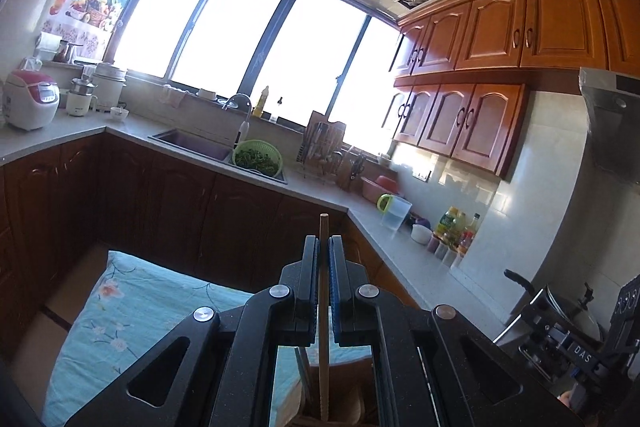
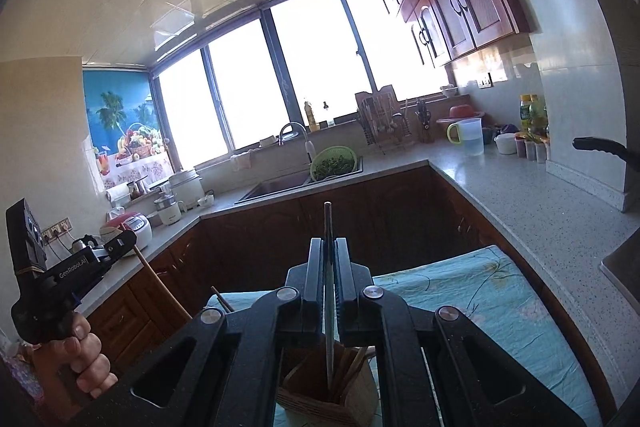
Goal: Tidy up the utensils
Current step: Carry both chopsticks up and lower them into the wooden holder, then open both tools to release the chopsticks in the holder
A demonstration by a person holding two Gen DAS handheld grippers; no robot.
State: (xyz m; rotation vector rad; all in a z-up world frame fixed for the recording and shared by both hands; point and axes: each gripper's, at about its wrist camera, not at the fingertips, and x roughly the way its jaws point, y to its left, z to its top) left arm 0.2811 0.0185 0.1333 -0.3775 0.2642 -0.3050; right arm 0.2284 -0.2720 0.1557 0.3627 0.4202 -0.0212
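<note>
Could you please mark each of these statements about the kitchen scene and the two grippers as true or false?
1. The left gripper is shut on a wooden chopstick. True.
2. The right gripper stands open with nothing in it. False: it is shut on a thin dark metal utensil.
3. A green colander of greens sits at the sink. True.
4. The wooden utensil holder below the right gripper is bare of utensils. False: several wooden sticks stand in it.
5. The cloth under the holder is plain red. False: it is light blue with a flower print.
</note>
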